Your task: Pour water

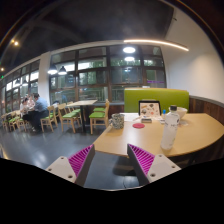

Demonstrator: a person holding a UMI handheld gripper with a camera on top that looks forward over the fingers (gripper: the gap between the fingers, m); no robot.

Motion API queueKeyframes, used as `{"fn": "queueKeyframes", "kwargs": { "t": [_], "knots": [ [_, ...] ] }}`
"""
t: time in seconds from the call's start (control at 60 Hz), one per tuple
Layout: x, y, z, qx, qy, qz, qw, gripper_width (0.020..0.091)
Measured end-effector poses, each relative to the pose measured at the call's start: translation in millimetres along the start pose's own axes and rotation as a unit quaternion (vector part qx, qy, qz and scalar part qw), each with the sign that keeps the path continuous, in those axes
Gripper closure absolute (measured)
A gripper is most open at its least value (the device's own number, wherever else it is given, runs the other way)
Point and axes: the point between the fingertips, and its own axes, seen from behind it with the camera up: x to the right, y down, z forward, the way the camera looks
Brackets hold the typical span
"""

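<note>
Tabletop [195, 135]: pale wood look, smooth, satin sheen. Clear plastic bottle [170, 128], at 1 o'clock off the open fingers, glossy. Finger pads [80, 160]: magenta, ribbed, matt. Bench back [155, 99] at 12: green upholstery, matt. Floor [30, 150] is seen glossy, reflective.

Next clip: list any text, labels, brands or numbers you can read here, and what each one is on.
No text can be read in this view.
The small standing sign on the wooden table, in front of the green sofa back: printed, but too small and blurred to read.
The clear cup ahead of the open gripper: no label legible.
The windows behind: no readable signage.
</note>
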Motion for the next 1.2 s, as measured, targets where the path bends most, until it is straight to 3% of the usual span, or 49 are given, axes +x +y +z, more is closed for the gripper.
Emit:
{"fn": "queueKeyframes", "kwargs": {
  "t": [0.283, 0.617, 0.9, 0.933, 0.983, 1.117, 1.2],
  "knots": [
    [41, 1, 2, 0.014, 0.028, -0.026, 0.999, 0.0353],
    [217, 2, 65, 0.022, 0.16, -0.061, 0.985, 0.0353],
    [280, -24, 139, 0.052, 0.196, -0.022, 0.979, 0.0358],
    [281, -28, 148, 0.057, 0.189, -0.015, 0.98, 0.0372],
    [283, -24, 160, 0.053, 0.181, -0.005, 0.982, 0.0532],
    [289, -30, 164, 0.097, 0.191, 0.004, 0.977, 0.0585],
    [289, -29, 167, 0.103, 0.198, 0.007, 0.975, 0.0623]
  ]
}}
